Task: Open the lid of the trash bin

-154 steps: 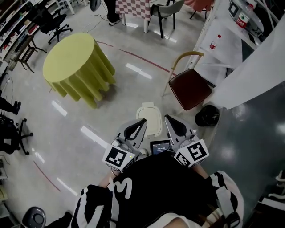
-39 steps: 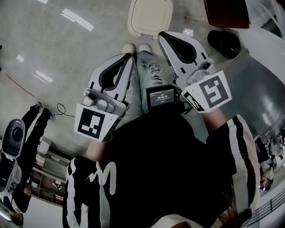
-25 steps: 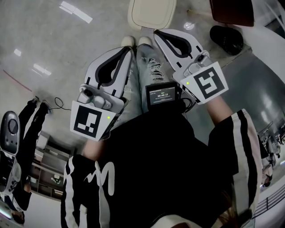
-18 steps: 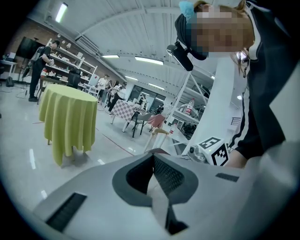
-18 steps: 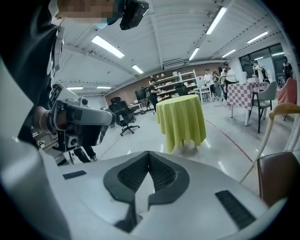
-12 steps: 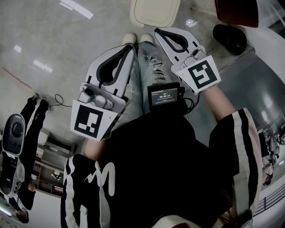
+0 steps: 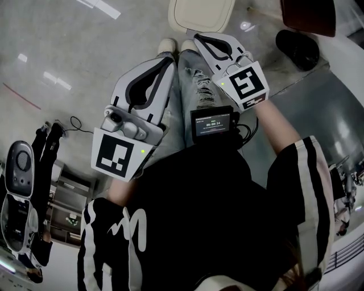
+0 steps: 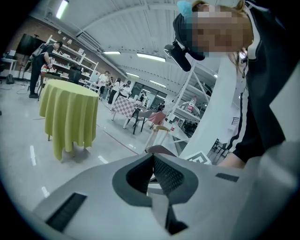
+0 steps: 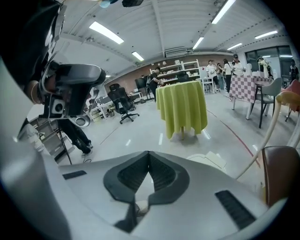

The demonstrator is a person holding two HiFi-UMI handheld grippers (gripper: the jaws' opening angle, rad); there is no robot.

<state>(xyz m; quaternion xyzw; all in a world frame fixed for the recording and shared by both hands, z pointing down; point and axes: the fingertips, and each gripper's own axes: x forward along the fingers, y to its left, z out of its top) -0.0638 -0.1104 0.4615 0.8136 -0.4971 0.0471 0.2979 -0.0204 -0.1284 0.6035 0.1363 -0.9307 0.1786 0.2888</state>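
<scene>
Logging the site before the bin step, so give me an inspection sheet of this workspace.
Surface: glossy grey floor, light streaks.
Job's things: cream trash bin by the person's shoes, lid looks down.
Clutter: black round object and dark red chair at right.
Grippers: left gripper and right gripper, jaws together, empty, neither on the bin.
Cables: thin black cable on floor at left; cords at the waist screen.
Surroundings: yellow-green draped table, shelving, people beyond.

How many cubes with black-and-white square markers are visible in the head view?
2. One cube is on the white left gripper, at lower left; the other is on the white right gripper, nearer the cream trash bin lid.
</scene>
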